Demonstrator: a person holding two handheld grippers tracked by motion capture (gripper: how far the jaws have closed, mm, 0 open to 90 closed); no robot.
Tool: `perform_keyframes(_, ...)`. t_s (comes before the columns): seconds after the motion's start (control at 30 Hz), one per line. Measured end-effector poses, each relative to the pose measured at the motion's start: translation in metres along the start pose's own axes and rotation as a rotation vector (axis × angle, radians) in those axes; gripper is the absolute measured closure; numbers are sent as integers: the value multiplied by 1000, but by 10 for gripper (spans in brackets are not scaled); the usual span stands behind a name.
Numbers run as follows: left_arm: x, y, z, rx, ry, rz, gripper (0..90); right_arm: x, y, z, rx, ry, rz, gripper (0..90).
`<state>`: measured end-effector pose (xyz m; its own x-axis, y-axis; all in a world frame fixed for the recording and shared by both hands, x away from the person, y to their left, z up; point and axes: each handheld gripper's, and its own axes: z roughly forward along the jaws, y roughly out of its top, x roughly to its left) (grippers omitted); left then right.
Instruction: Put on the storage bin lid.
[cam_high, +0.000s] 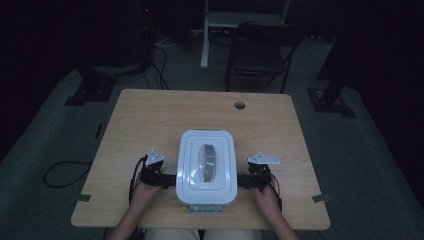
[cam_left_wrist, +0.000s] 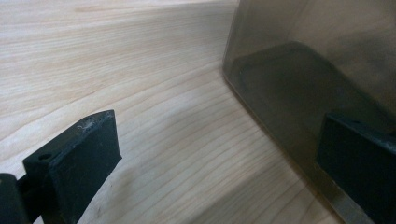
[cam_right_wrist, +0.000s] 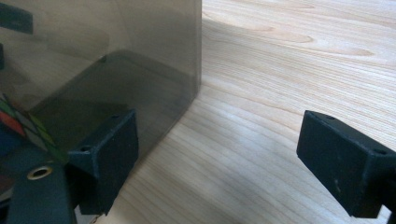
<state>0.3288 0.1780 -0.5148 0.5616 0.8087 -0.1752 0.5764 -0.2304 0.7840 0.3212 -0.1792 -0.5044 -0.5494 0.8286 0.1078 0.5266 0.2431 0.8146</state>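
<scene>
Two grippers are flanking a white-lidded, smoky translucent plastic storage box (cam_high: 206, 167) near the front edge of the light wooden table (cam_high: 145, 115).

In the high view, the box is sitting midway along the table's front edge, its lid on; the left gripper (cam_high: 167, 179) is pressing up to its left wall and the right gripper (cam_high: 243, 181) to its right wall, each held by a hand (cam_high: 143, 192). In the left gripper view, the left gripper (cam_left_wrist: 224, 163) is spreading its jaws wide, one over bare wood, the other just beside the box's tinted wall (cam_left_wrist: 299, 70). In the right gripper view, the right gripper (cam_right_wrist: 219, 163) is likewise gaping wide, one jaw against the box's corner (cam_right_wrist: 140, 70), the other over bare table.
</scene>
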Motion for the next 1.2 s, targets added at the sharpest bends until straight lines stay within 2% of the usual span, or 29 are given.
perform_keyframes(0.13, 2, 1, 1, -5, 0, 20, 7, -1, -1, 0, -2, -5, -2, 127)
perform_keyframes(0.23, 6, 0, 2, -10, 23, 31, 7, -2, -1, -1, 0, -16, -3, 127)
perform_keyframes(0.47, 18, -2, -5, -23, 47, 12, 7, -11, -6, -7, 1, -32, 17, 127)
perform_keyframes(0.87, 29, -1, -20, -29, 53, 7, 8, -31, -16, -18, -6, -83, 53, 127)
perform_keyframes(0.9, 34, -2, -24, -28, 59, -6, 8, -32, -17, -19, -3, -90, 54, 127)
perform_keyframes(0.97, 34, -2, -24, -28, 59, -6, 8, -33, -18, -20, -5, -95, 54, 127)
perform_keyframes(1.0, 39, -5, -28, -26, 73, -22, 8, -35, -20, -22, -9, -100, 59, 127)
perform_keyframes(1.2, 47, -12, -37, -22, 102, -32, 7, -46, -24, -29, -16, -136, 80, 127)
